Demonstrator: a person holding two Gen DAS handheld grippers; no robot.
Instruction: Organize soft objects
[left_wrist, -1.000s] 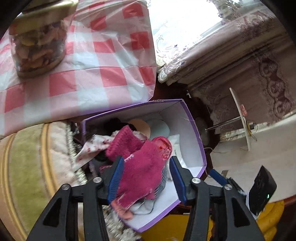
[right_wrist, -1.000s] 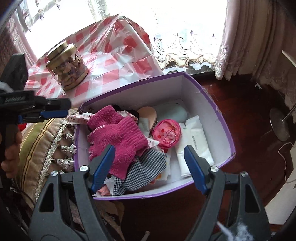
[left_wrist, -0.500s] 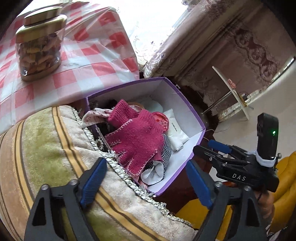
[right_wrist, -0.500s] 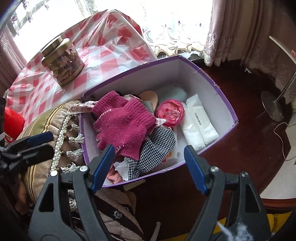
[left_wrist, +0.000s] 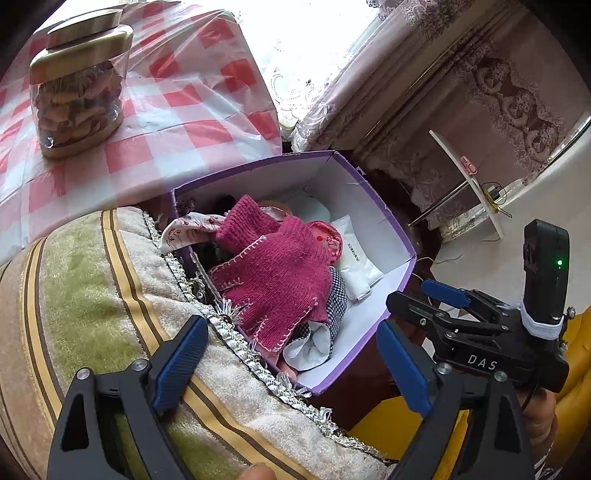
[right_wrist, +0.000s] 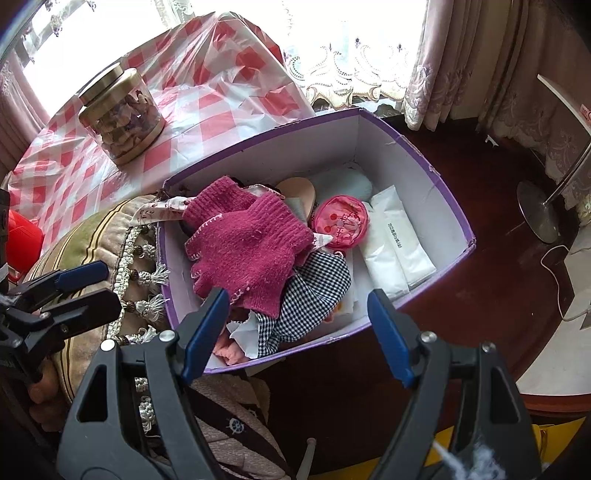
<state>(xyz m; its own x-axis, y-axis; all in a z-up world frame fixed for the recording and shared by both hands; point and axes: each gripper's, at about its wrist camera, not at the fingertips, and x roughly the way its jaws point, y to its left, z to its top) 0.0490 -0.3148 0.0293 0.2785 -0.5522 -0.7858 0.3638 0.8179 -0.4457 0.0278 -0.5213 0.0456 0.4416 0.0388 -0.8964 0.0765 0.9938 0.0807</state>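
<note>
White letters "DAS" stand on the right tongs (left_wrist: 447, 295)' black body.

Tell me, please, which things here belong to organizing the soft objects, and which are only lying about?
Belong to the job:
- purple box
- magenta knit gloves in it
- checked cloth
- white soft packs
- round pink pouch

Only lying about:
- jar with gold lid
- checkered tablecloth
- tasselled cushion
- lamp stand

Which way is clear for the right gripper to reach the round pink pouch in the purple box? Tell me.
Probably from above: the right gripper is open, the purple box has no lid, and the round pink pouch lies uncovered beside the magenta knitted glove.
</note>
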